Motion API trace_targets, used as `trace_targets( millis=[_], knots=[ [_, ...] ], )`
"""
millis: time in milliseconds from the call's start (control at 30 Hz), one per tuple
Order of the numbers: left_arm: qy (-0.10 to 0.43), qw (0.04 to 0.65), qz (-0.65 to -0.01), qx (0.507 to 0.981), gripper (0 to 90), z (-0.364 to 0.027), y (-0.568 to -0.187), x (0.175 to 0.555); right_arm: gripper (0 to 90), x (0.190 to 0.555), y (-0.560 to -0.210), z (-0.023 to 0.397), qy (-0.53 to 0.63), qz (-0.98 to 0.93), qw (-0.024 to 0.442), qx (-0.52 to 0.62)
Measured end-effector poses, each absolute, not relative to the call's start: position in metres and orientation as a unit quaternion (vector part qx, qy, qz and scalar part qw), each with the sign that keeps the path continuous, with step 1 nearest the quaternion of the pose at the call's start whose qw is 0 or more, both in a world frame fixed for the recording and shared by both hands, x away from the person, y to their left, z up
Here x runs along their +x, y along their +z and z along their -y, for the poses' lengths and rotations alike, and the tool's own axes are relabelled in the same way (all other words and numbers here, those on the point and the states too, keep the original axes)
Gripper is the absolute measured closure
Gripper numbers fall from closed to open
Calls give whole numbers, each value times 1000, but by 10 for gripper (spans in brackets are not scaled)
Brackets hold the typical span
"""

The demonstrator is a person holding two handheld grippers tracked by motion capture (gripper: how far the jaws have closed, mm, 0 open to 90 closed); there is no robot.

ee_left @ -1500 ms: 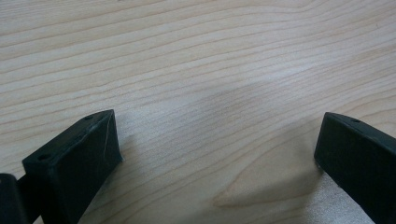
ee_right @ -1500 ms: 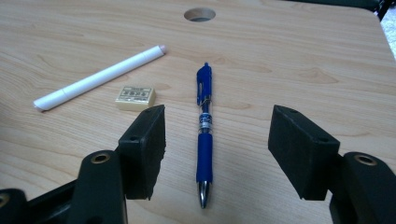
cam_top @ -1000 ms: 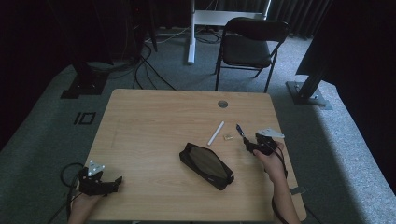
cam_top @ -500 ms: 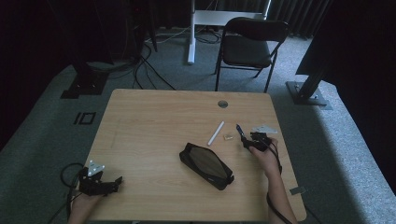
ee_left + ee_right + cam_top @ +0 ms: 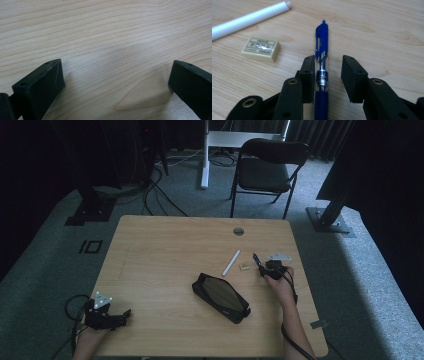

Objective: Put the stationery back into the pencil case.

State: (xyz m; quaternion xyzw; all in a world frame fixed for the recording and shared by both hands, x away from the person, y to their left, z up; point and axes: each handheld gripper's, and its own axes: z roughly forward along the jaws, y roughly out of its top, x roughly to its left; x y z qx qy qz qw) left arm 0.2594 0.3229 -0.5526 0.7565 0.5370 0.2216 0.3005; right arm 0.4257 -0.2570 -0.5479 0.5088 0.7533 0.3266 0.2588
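The blue pen [image 5: 322, 72] lies flat on the table [image 5: 165, 245], at centre in the right gripper view. Its long axis runs up the frame, clip end pointing away.

The right gripper [image 5: 328, 75] straddles the pen. Its fingers have just been closing: one touches the barrel, the other stands off, so nothing is clamped.

An eraser [image 5: 260, 49] and a white stick [image 5: 249, 18] lie at upper left.

The left gripper [image 5: 117, 316], at lower left of the high view, has its fingers spread over bare wood.

Grey carpet, a chair [image 5: 270, 165] and cables [image 5: 160, 190] surround the table.
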Motion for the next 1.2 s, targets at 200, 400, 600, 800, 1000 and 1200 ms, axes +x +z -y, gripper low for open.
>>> trace_targets(
  millis=[200,400,600,800,1000,1200],
  knots=[
    [222,300,-537,756,3,-323,-553,259,653,427,-549,255,332,-749,255,513],
    [222,300,-537,757,3,-323,-553,259,705,429,-549,253,333,-747,248,518],
    [222,300,-537,757,3,-323,-553,259,792,429,-547,251,329,-738,239,539],
    [222,300,-537,757,3,-323,-553,259,794,426,-543,251,332,-722,237,559],
    [222,301,-537,756,3,-323,-553,259,794,423,-523,255,348,-718,231,557],
    [222,300,-537,757,2,-323,-553,259,794,417,-506,255,363,-718,235,546]
  ],
)
